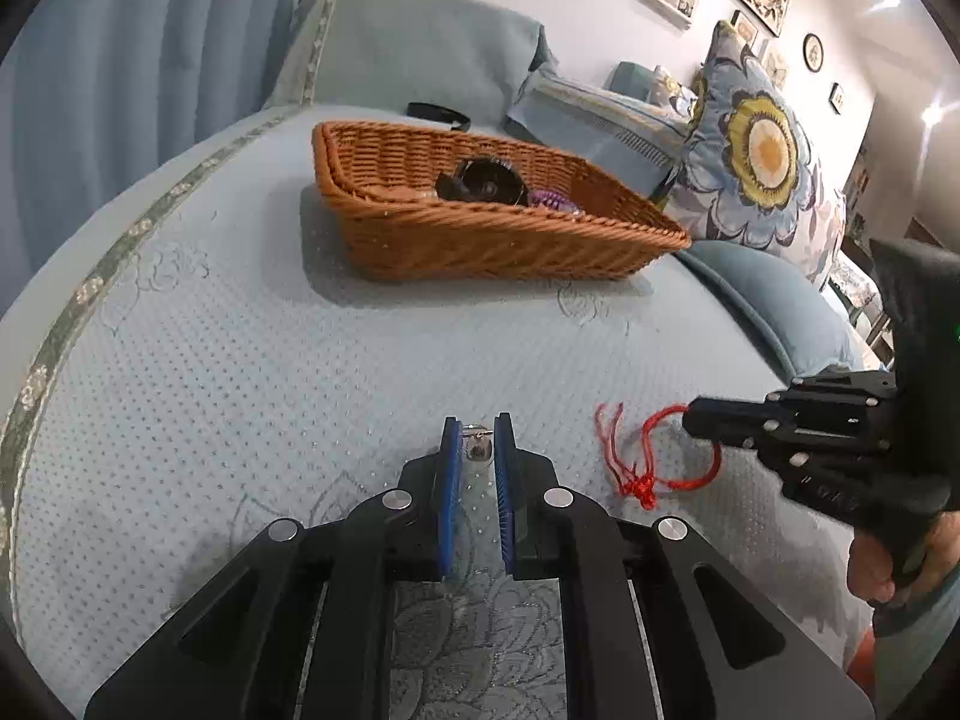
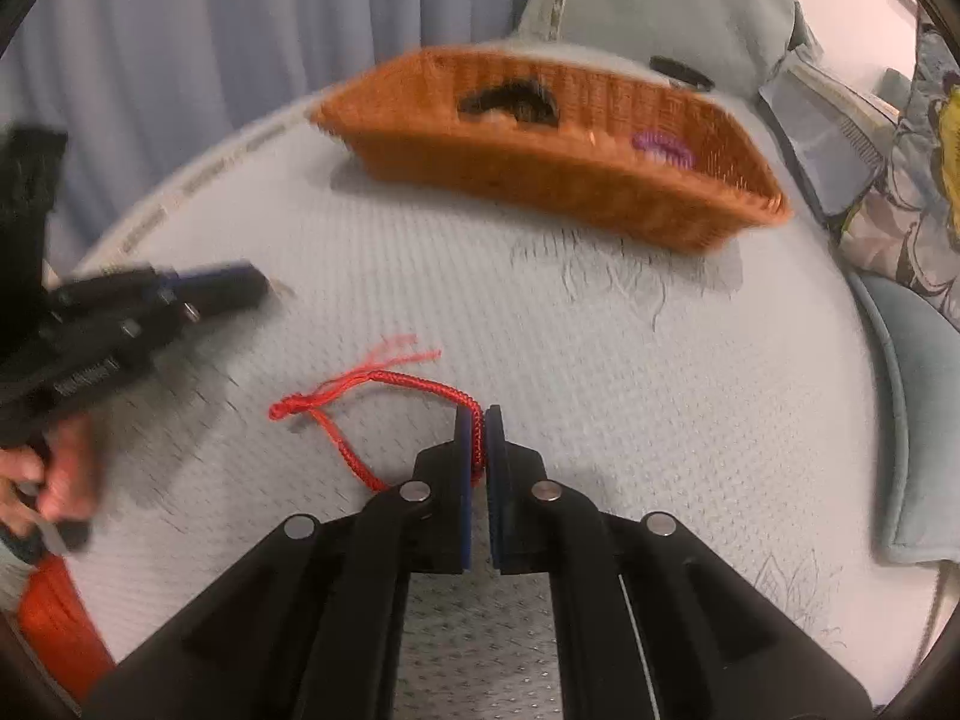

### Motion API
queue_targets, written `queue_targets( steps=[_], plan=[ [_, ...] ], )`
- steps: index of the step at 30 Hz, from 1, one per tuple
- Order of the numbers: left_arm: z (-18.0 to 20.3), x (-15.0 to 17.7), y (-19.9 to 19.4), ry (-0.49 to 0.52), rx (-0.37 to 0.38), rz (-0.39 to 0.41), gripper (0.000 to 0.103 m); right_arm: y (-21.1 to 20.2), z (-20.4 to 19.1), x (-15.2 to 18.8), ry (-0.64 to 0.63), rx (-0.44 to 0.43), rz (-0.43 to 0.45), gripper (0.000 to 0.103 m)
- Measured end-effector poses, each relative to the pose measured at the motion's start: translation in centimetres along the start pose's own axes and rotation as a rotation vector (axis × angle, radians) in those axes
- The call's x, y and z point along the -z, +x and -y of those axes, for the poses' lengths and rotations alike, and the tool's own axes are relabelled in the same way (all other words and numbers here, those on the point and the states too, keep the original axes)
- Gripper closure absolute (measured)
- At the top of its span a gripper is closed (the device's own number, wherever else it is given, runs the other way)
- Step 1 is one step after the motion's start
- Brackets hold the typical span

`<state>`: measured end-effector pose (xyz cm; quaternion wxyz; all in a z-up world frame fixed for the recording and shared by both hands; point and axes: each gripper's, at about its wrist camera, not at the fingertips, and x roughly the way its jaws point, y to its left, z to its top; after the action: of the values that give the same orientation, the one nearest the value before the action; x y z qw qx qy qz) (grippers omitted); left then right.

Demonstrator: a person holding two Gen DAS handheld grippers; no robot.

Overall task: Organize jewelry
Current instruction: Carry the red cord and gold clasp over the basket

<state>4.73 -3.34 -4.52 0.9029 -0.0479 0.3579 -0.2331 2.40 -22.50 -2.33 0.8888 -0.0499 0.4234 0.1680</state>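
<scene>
My left gripper [image 1: 478,427] is shut on a small silver jewelry piece [image 1: 478,447], held just above the pale blue quilted cover [image 1: 288,396]. A red braided cord bracelet [image 1: 654,450] lies to its right, one end at the tip of my right gripper [image 1: 691,418]. In the right wrist view my right gripper [image 2: 478,429] is shut on the red cord bracelet [image 2: 384,381], whose knot and frayed ends trail left on the cover. The left gripper [image 2: 252,285] shows blurred at far left. The wicker basket [image 1: 480,240] [image 2: 540,180] stands beyond both.
Inside the basket lie a black round item [image 1: 480,180] and a purple coiled band [image 1: 549,199] [image 2: 660,147]. A black strap [image 1: 438,114] lies behind it. Floral cushion [image 1: 762,150] and blue cushion [image 1: 768,300] border the right; curtain [image 1: 150,60] hangs left.
</scene>
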Motion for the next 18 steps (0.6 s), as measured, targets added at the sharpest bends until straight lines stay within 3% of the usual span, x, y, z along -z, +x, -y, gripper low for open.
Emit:
queue_targets(
  steps=[6,11,18],
  plan=[
    [1.8,-2.5,-3.1,0.059,0.015,0.112,0.094,-3.8,0.1,-2.0,0.024,0.016,0.167,0.1],
    [2.3,-5.9,-4.9,0.065,0.02,0.183,0.094,-5.8,2.0,-4.4,0.154,0.074,0.261,0.1],
    [1.6,-12.0,-3.0,0.046,0.02,0.242,0.094,-4.4,5.3,-11.1,0.25,0.155,0.293,0.1]
  ],
)
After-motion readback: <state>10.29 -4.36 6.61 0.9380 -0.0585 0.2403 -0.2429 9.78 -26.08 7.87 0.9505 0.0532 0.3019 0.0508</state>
